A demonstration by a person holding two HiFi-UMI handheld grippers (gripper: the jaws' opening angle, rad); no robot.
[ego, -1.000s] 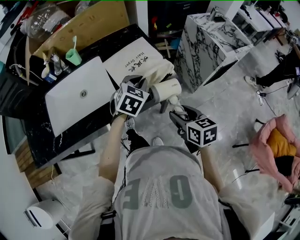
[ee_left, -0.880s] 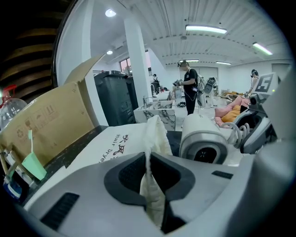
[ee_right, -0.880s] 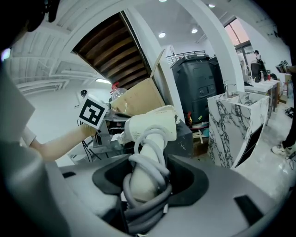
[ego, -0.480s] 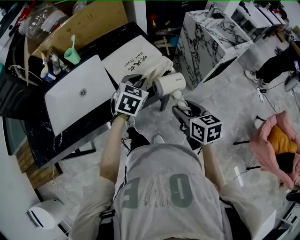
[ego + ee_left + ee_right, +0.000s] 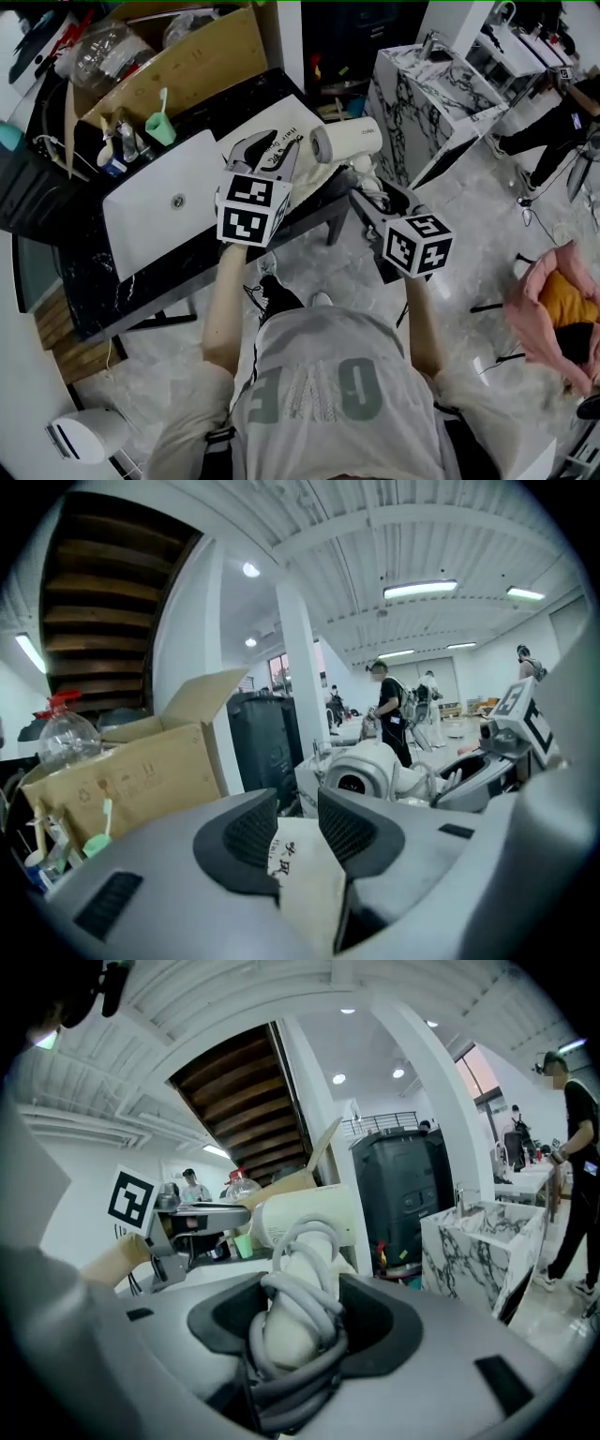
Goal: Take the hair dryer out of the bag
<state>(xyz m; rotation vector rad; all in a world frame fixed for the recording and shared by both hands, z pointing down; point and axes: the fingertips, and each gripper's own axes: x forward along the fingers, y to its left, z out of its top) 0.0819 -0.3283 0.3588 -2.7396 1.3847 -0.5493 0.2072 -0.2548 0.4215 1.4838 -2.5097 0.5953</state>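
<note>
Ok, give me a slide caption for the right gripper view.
Right hand-held gripper clamps the white hair dryer by its cord-wrapped handle.

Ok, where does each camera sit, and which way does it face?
Head view: on the person's head, facing steeply down at the black table, bag and hair dryer; shirt, forearms, left gripper and right gripper show.
Left gripper view: on the left gripper, facing along its jaws, just opened, bag cloth seen through the gap; cardboard box beyond.
Right gripper view: on the right gripper, facing along jaws shut on the hair dryer's cord-wrapped handle.
Shared: the hair dryer shows in all three.
</note>
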